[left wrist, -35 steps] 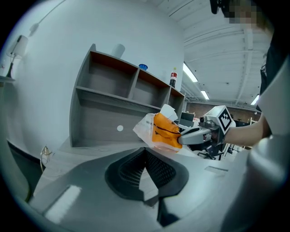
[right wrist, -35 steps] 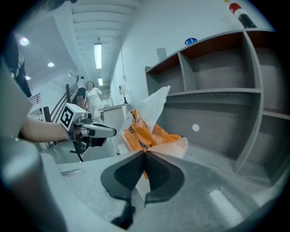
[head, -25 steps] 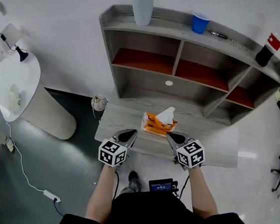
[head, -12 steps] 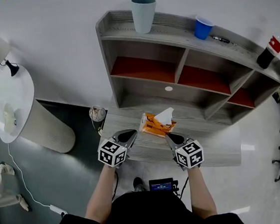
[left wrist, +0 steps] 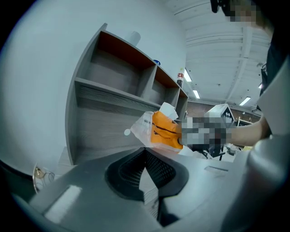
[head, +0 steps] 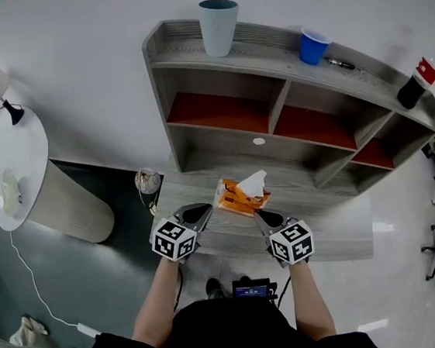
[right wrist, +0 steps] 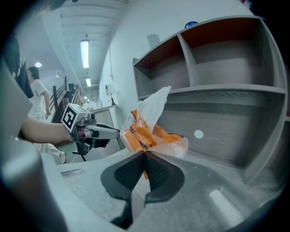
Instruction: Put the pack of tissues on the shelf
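Lying flat — pack of tissues [head: 238,198], long axis along shelf [head: 265,44].

You are standing before a table [head: 330,236], with the shelf [head: 212,142] sitting at its far edge. The pack of tissues [head: 239,196] is lying on the table just in front of the shelf. Your left gripper [head: 204,208] is hovering near its left, your right gripper [head: 258,214] near its right. On the shelf's top, a tall cup [head: 218,26] is standing left, a small cup [head: 311,42] to its right and a bottle [head: 418,81] at the far right end.
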